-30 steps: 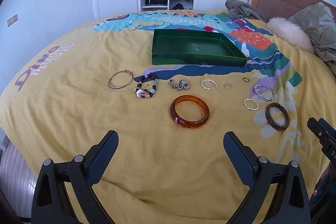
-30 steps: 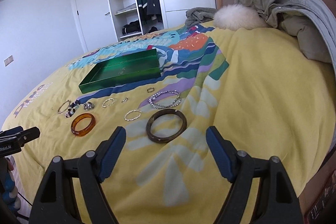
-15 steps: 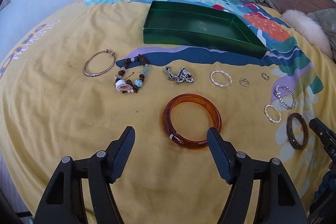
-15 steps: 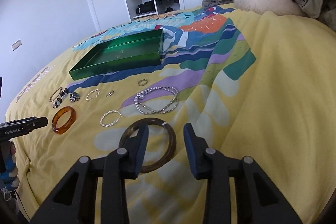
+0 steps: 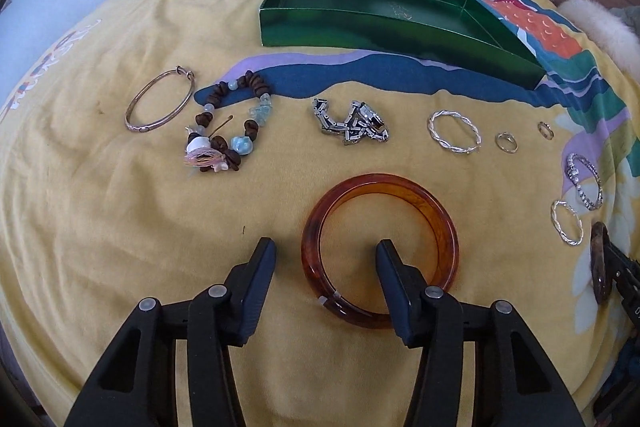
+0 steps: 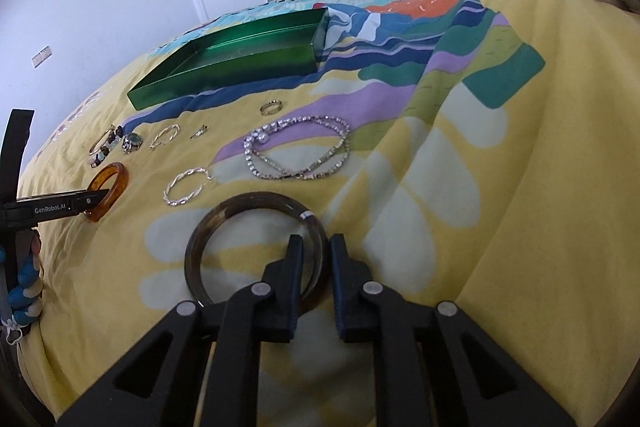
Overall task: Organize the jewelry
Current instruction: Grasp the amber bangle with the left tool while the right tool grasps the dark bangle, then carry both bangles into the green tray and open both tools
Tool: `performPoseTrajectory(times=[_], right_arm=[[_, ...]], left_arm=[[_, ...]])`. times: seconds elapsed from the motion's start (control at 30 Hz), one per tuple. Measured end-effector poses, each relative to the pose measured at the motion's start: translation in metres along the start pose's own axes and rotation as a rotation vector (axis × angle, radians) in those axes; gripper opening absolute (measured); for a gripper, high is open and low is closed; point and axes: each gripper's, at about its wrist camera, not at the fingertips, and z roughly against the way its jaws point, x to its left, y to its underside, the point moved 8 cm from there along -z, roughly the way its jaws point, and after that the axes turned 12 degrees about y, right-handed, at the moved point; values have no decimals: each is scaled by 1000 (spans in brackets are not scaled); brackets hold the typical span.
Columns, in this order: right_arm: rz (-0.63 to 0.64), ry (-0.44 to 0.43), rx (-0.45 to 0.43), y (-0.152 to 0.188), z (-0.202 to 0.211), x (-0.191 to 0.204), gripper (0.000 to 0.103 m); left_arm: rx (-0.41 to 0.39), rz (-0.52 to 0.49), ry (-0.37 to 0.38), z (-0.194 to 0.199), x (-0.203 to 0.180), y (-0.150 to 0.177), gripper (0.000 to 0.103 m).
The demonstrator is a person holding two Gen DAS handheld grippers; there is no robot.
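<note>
- The left gripper (image 5: pixel 326 253) stands half wide and its jaws have just been closing. The left finger is outside the amber bangle (image 5: pixel 380 251) and the right finger is inside its ring, so the near-left part of the band lies between them. The pads do not press on it.
- The right gripper (image 6: pixel 314 251) is narrow, its jaws having just been closing. One finger is inside the dark brown bangle (image 6: pixel 256 251) and the other outside, with the right side of the band between them. Whether the pads already press on the band cannot be told.
- Both bangles lie flat on the yellow bedspread (image 5: pixel 120 227).
- Beyond the left gripper's tips, from left to right: a thin copper bangle (image 5: pixel 160 105), a beaded bracelet (image 5: pixel 232 127), a metal link bracelet (image 5: pixel 352 123), a twisted silver bangle (image 5: pixel 454 131) and two small rings (image 5: pixel 507 142).
- Just past the right gripper's tips lie a rhinestone necklace (image 6: pixel 298 151) and, to its left, another twisted silver bangle (image 6: pixel 188 185).
- The green tray (image 5: pixel 360 31) sits farther off, behind the row of jewelry.
</note>
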Motion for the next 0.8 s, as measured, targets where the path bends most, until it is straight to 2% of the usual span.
performPoseTrajectory(times=[0.47, 0.57, 0.63, 0.7, 0.8], right_arm=[[56, 7, 32, 4, -13, 6, 13], [65, 21, 24, 4, -11, 7, 11], [72, 36, 14, 3, -8, 8, 10], [64, 47, 1, 2, -4, 7, 9], [33, 56, -21, 1, 6, 5, 8]], left_arm=[[-6, -48, -48, -9, -5, -2, 51], [-20, -68, -57, -6, -8, -3, 40], [-30, -71, -47, -3, -8, -4, 24], [-38, -73, -37, 0, -7, -5, 14], [-47, -75, -20, 4, -7, -6, 11]])
